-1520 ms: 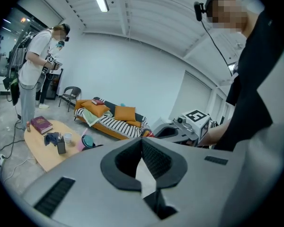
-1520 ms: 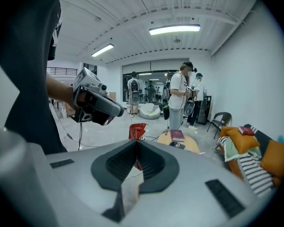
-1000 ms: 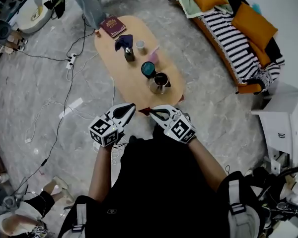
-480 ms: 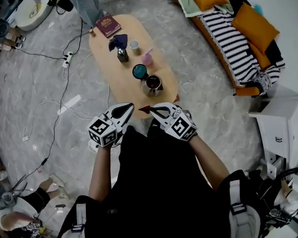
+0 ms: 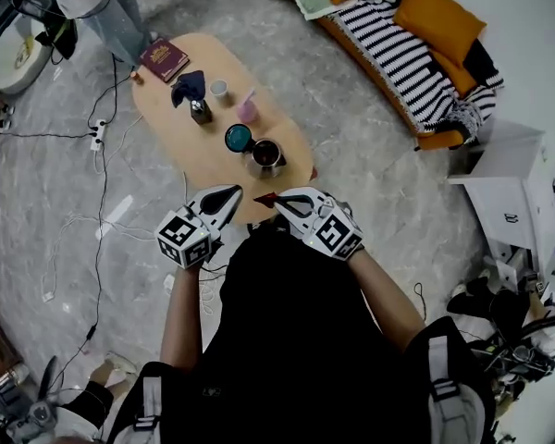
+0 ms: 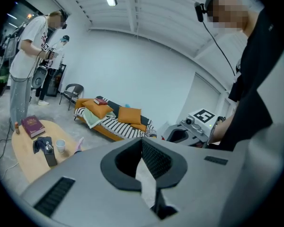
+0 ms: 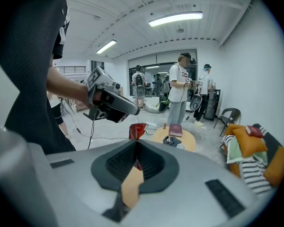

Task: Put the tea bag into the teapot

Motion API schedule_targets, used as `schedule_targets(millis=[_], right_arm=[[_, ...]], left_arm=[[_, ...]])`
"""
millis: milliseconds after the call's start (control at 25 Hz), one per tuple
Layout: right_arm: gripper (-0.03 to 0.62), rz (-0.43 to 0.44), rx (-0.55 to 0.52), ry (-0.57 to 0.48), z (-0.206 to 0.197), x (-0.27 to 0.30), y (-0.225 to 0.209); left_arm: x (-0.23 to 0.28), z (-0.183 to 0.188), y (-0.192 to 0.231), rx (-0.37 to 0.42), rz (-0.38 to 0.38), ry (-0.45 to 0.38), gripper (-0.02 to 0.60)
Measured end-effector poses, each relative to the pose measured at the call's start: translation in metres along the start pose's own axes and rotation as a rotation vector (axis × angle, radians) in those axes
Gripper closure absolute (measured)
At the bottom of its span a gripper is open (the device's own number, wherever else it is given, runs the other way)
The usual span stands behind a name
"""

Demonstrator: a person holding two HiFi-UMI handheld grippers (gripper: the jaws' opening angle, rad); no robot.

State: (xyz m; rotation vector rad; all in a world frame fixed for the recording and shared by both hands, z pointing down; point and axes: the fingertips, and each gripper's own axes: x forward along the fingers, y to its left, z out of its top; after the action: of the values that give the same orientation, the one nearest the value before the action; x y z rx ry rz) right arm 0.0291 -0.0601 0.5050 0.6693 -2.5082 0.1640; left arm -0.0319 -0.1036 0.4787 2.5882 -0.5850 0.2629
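Note:
The metal teapot (image 5: 265, 156) stands without its lid near the close end of the oval wooden table (image 5: 162, 123); its teal lid (image 5: 238, 138) lies beside it. My right gripper (image 5: 276, 199) is shut on a red tea bag packet (image 5: 265, 197), which pokes out past its tips in the right gripper view as well, the packet (image 7: 137, 129) beyond that gripper (image 7: 135, 144). My left gripper (image 5: 233, 193) is shut and empty, just left of the right one, its tips (image 6: 142, 141) pointing at the sofa. Both grippers hover at the table's near edge, short of the teapot.
The table also carries a maroon book (image 5: 164, 59), a dark cloth with a bottle (image 5: 192, 93), a white cup (image 5: 219, 88) and a pink cup (image 5: 248, 110). A striped sofa with orange cushions (image 5: 416, 44) stands to the right. Cables cross the floor on the left (image 5: 97, 137). People stand beyond the table (image 7: 180, 91).
The table and sofa have slid left and up in the head view. Both grippers stay close together, the right one still holding the red packet.

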Motion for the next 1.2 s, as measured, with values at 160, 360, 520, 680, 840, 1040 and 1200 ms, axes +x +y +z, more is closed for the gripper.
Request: schedule_targets(millis=[160,360,520,680,840,1040,1200], right_arm=[[0.582,-0.055,0.009,0.012,-0.002,0.004,-0.004],[0.582,-0.12,0.017,0.014,0.006,0.016,-0.014],[0.582,-0.148,0.015,0.04,0.007,0.021,-0.021],[0.582,-0.151,0.023,0.045,0.004,0.027,-0.024],[0.582,-0.145,0.034,0.061,-0.008,0.037,-0.028],[0.582,-0.145,0.09,0.084,-0.036,0.049,-0.037],[0.582,-0.197,0.097,0.101,-0.054,0.06,-0.064]], left_arm=[[0.007,0.005,0.004,0.01,-0.066,-0.007,0.572],[0.011,-0.005,0.016,0.002,-0.136,0.021,0.572],[0.016,-0.007,0.012,0.016,-0.198,0.043,0.572],[0.018,-0.009,0.016,0.021,-0.211,0.054,0.572],[0.017,-0.011,0.025,0.005,-0.197,0.052,0.572],[0.013,-0.016,0.029,-0.01,-0.182,0.067,0.572],[0.013,-0.018,0.018,0.008,-0.192,0.097,0.572]])
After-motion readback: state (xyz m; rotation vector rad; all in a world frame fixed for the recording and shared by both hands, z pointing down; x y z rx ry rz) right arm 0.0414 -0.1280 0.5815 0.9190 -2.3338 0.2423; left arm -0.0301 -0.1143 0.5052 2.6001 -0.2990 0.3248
